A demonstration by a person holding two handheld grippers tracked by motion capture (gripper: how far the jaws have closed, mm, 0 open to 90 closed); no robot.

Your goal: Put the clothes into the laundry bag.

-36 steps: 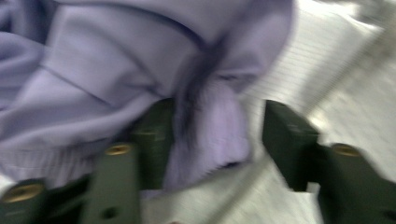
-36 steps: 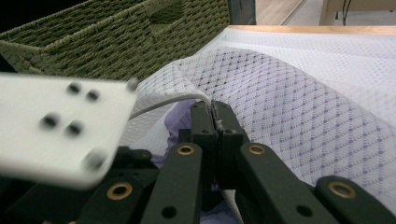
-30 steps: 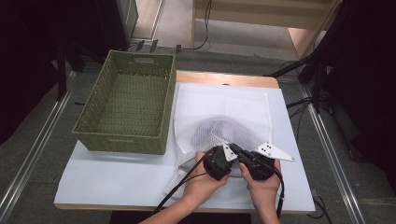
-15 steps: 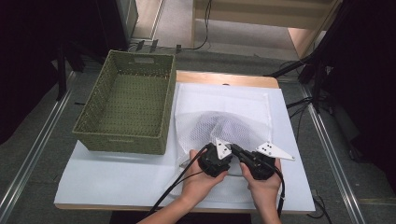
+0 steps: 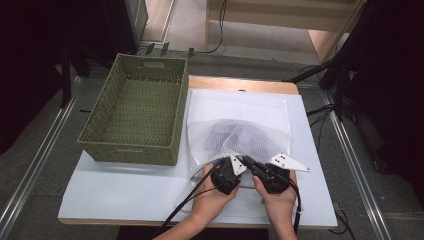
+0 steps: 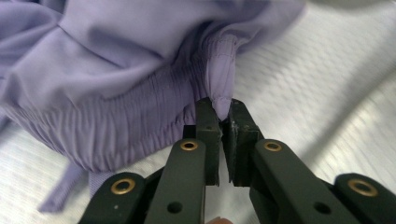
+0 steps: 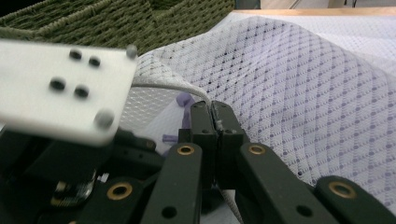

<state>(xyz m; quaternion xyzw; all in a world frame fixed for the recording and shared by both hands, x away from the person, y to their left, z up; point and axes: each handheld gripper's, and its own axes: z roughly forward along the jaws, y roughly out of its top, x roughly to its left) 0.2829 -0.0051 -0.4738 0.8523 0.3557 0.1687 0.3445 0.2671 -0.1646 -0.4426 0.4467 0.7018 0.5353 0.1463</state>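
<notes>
While I am working at the near edge of the tabletop (image 5: 125, 200), my left gripper (image 6: 223, 122) is closing its fingers (image 6: 208, 135) on a fold of the lilac garment (image 6: 140, 70), having just been narrowing; the elastic hem is sitting pinched between the pads. My right gripper (image 7: 212, 122) is keeping its fingers (image 7: 201, 128) pressed together, clamping the rim of the white mesh laundry bag (image 7: 303, 79). In the high view, both grippers are sitting side by side, nearly touching, at the bag's (image 5: 240, 135) near opening, with the garment (image 5: 245, 137) showing through the mesh. The green wicker basket (image 5: 135, 150) is standing to the left, its wall just beside the bag. Open tabletop is lying to the near left, below the basket; the bag is lying close to the tabletop's right edge.
</notes>
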